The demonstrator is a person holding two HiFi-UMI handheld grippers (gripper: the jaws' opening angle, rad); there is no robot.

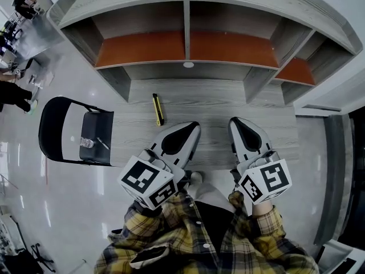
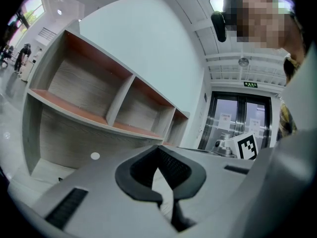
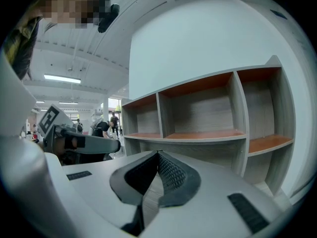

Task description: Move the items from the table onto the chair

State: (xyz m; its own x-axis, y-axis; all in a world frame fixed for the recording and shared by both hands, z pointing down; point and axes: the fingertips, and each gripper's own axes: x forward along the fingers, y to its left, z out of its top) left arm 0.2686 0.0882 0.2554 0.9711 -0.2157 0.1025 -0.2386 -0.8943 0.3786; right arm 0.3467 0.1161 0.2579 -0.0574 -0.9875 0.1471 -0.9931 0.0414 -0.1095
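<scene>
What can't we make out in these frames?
- Head view: clear item and thin item on the chair, too small to identify.
- Head view: yellow tool, too small to tell its blade state.
- Head view: table front strip, hidden under left gripper and right gripper.
- Both gripper views: most of the table, covered by each gripper's own body.

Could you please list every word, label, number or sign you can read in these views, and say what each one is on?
No text can be read in any view.
Green sign above the glass doors: too small to read.
Paper notices on those doors: blurred, unreadable.
Gripper cubes: black-and-white square patterns only, no words or numbers.
</scene>
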